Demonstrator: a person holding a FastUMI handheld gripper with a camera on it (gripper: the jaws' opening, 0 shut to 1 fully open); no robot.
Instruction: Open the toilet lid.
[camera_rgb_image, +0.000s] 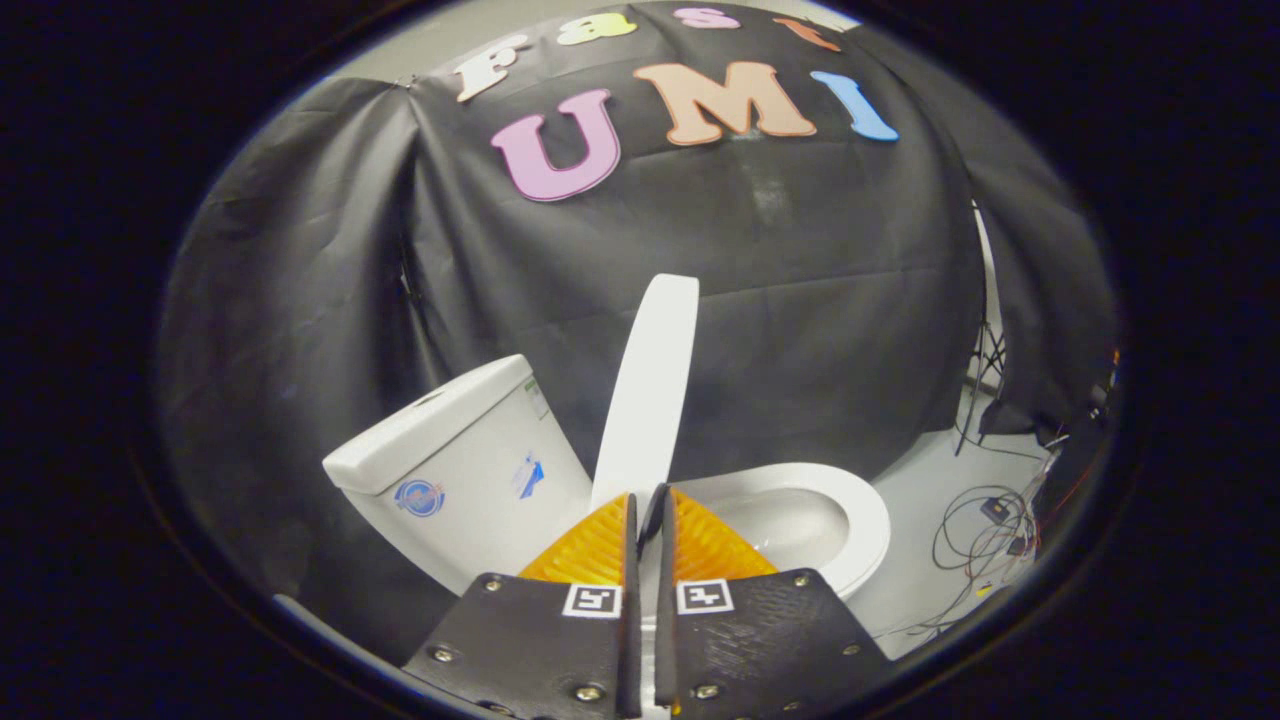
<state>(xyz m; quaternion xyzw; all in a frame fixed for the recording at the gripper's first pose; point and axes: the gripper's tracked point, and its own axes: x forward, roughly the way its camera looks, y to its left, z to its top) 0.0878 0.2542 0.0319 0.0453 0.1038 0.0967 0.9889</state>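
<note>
Between the fingers, raised toilet lid (650, 385) edge, hand-held gripper (649, 500) clamped on it

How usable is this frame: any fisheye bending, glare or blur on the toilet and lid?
Gripper view: strong fisheye bending, so the white ceramic toilet tank leans and the black cloth wall bulges; the raised white plastic toilet lid is sharp and evenly lit, without harsh glare; the white toilet seat is clear; the tool, nearly closed at the lid's edge, looks slightly soft.
</note>
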